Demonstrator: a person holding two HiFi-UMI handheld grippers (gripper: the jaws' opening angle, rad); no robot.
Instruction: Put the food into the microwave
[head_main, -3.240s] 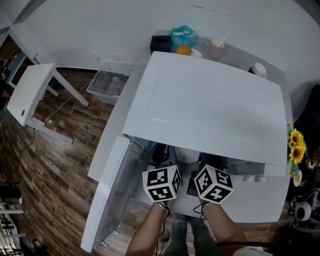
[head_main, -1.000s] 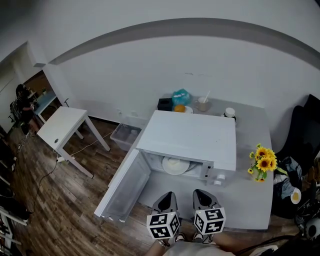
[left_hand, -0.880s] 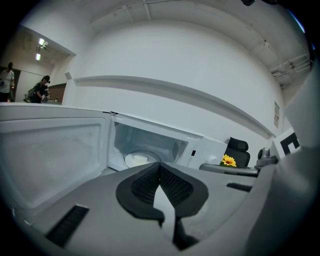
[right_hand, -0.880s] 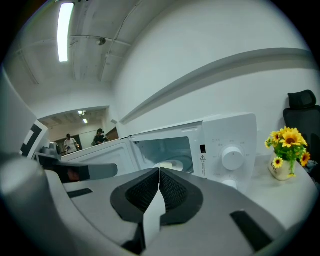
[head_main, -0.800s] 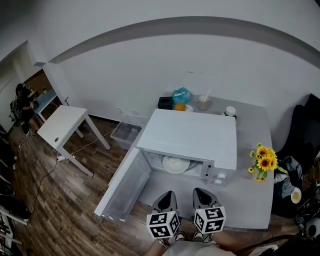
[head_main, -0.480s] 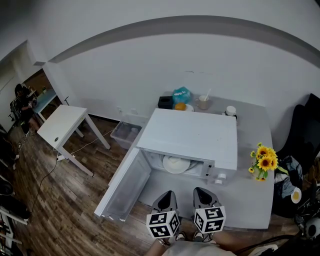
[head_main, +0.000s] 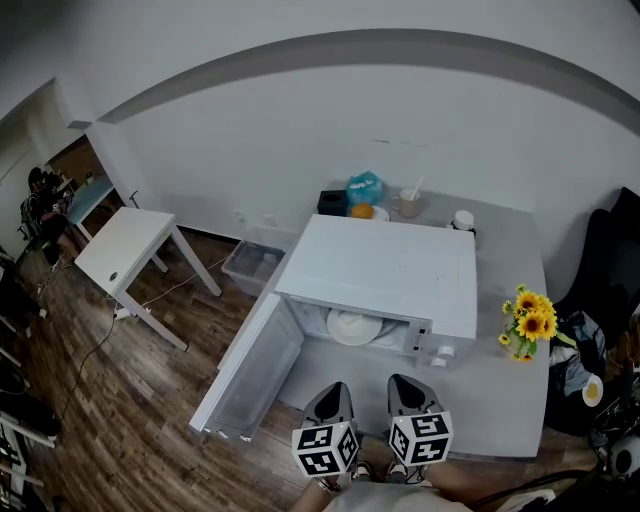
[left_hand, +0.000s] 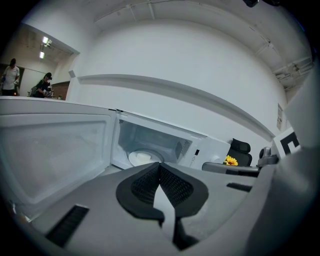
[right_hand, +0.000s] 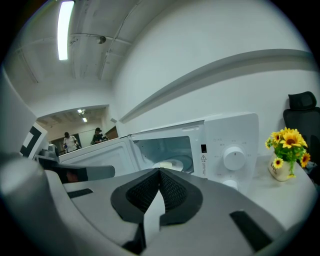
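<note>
Microwave: we note a white microwave (head_main: 385, 262) on the counter (head_main: 500, 405), set toward the counter's left edge, with its front facing us.
Door: the door (head_main: 250, 368) stands wide open, swung to the left and out past the counter's left edge, over the wood floor.
Food: a pale portion of food (left_hand: 142, 157) lies on a white plate (head_main: 368, 332) inside the microwave's cavity, on the turntable. We cannot tell what kind of food it is.
Left gripper: the left gripper (head_main: 332, 390) sits low at the counter's near edge, aimed at the open cavity. Its jaws are pressed together pad to pad and hold nothing. It is well apart from the plate.
Right gripper: the right gripper (head_main: 402, 383) is just beside the left one, on its right. Its jaws are also closed on each other and hold nothing. In its own view the dials (right_hand: 234, 159) of the control panel stand to the right of the cavity.
Counter, back edge: behind the microwave we count a black box (head_main: 332, 203), a teal bag (head_main: 364, 187), an orange (head_main: 361, 211), a cup (head_main: 406, 206) with a stick in it, and a white jar (head_main: 461, 221).
Counter, right edge: sunflowers (head_main: 528, 325) stand in a small vase, near the microwave's right side. A black chair (head_main: 612, 262) is beyond that edge.
Floor, left: a small white table (head_main: 125, 250) stands well apart from the counter. A clear bin (head_main: 255, 265) sits by the wall, near the counter's back left corner.
</note>
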